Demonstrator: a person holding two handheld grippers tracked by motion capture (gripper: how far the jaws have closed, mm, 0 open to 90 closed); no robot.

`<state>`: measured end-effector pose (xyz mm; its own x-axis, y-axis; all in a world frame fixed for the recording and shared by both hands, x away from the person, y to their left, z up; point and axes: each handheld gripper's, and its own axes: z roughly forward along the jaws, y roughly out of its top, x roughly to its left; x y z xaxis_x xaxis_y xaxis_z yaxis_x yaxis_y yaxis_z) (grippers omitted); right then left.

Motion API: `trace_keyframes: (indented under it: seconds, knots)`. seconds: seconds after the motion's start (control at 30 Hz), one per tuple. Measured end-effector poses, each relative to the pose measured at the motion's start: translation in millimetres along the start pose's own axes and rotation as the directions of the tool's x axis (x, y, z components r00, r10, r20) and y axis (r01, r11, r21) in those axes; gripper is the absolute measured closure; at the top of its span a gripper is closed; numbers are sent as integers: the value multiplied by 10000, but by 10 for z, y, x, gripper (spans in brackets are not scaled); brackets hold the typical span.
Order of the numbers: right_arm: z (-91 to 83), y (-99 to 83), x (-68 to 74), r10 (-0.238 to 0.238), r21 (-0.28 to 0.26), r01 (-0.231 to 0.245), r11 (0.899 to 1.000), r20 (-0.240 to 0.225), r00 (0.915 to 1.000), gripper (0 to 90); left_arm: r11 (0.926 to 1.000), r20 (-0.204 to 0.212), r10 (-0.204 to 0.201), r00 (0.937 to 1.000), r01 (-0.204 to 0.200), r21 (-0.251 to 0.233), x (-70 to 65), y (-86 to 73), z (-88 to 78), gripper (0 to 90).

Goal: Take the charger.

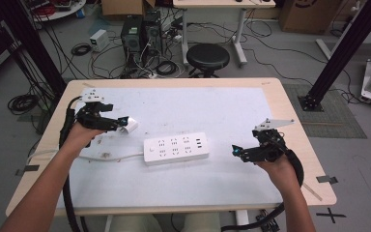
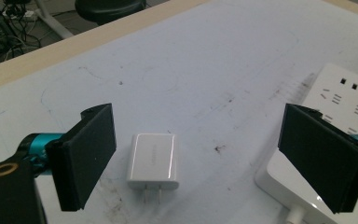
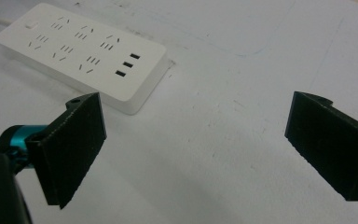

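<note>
The small white rectangular plug-in charger [image 2: 152, 160] lies flat on the table with its two metal prongs pointing back toward the left gripper [image 2: 205, 163], whose black jaws stand wide apart on either side of it, touching nothing. In the high view the charger [image 1: 128, 125] sits just beyond that gripper [image 1: 118, 122], a little left of the long white plastic power strip [image 1: 176, 148]. By my reckoning the work has barely begun: the charger is not yet grasped, and lifting it and seating it in a socket are both left. The right gripper [image 1: 235, 151] hovers right of the strip, jaws apart and empty.

The pale blue mat [image 1: 212, 108] covering the light wooden table [image 1: 294, 130] is scuffed and stained. Beyond it stand a black round stool [image 1: 207, 57], computer towers [image 1: 140, 34] and tangled cables on a grey floor.
</note>
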<state>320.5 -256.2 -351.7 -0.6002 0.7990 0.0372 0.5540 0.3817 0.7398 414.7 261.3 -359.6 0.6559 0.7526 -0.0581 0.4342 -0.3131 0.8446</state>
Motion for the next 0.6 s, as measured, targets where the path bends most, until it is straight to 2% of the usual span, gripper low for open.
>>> trace_keyframes:
  seconds: [0.27, 0.43, 0.47, 0.53, 0.6]
  knots:
    - [47, 21, -2, -31, 189, 30, 9998, 8, 10000, 50, 9998, 289, -11, 9996, 6, 192, 109, -65, 186, 113]
    - [78, 25, -11, 21, 286, -23, 9996, 51, 10000, 50, 9987, 313, -107, 9995, 91, 503, 172, -124, 323, 113]
    - [86, 25, -11, 11, 344, -13, 9994, 40, 10000, 50, 9970, 391, -167, 9991, 137, 760, 195, -172, 394, 113]
    - [93, 22, -12, -8, 359, 7, 9994, 27, 10000, 50, 9963, 406, -185, 9990, 150, 850, 203, -194, 420, 113]
    - [98, 19, -12, 17, 360, -19, 9994, 30, 10000, 50, 9941, 272, -225, 9994, 195, 1068, 221, -242, 465, 113]
